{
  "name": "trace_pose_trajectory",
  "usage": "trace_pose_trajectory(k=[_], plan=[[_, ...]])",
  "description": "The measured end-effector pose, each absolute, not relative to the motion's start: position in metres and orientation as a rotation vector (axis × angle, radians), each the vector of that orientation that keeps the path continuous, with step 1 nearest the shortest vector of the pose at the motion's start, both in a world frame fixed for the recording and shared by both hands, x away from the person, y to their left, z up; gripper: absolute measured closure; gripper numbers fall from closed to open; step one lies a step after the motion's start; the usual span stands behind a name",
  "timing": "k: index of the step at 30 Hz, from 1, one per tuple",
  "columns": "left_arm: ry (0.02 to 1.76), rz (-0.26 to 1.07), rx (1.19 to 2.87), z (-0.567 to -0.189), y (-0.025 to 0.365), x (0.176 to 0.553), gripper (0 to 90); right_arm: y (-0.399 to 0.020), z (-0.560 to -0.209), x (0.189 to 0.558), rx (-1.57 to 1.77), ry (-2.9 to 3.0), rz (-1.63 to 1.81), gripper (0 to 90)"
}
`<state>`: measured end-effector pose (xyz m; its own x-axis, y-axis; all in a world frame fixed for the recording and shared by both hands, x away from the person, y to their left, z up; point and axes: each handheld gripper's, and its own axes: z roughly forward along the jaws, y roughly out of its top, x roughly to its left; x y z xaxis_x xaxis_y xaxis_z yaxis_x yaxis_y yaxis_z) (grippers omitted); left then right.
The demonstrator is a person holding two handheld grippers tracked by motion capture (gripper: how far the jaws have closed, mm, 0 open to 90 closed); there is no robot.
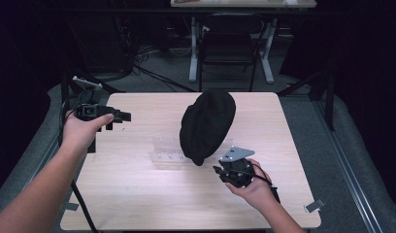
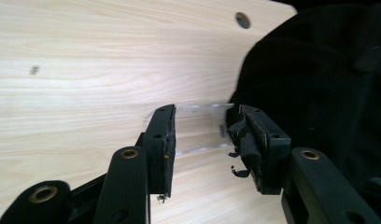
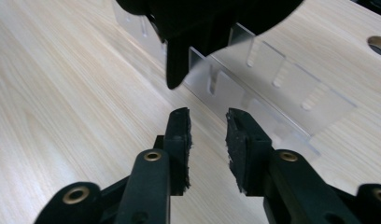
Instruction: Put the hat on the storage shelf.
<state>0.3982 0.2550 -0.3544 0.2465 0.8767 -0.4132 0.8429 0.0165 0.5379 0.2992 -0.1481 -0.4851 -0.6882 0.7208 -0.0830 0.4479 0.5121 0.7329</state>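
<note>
While the black cap (image 1: 207, 125) is sitting on its clear stand (image 1: 163, 150), you're holding both grippers released, nothing grasped yet.

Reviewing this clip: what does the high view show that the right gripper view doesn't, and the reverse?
High view alone: both hands, the left gripper at the table's left edge, the right gripper, the whole black fabric cap, a dark chair beyond. Right gripper view alone: slots cut in the clear acrylic stand, and its own jaws standing apart, holding nothing. Both: light wooden table, cap on stand.
</note>
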Motion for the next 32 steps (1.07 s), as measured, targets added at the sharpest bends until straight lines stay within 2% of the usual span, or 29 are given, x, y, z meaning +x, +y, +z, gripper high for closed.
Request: trace_pose_trajectory(k=[15, 20, 32], plan=[[1.521, 0.26, 1.918, -0.393, 0.265, 0.382, 51.0, -0.178, -0.497, 0.279, 1.004, 2.299, 0.957, 60.4], [1.508, 0.286, 1.959, -0.412, 0.269, 0.375, 48.8, -0.19, -0.504, 0.277, 1.032, 2.276, 0.947, 57.6], [1.531, 0.297, 1.933, -0.466, 0.287, 0.354, 46.1, -0.208, -0.516, 0.28, 1.056, 2.206, 0.936, 50.7]])
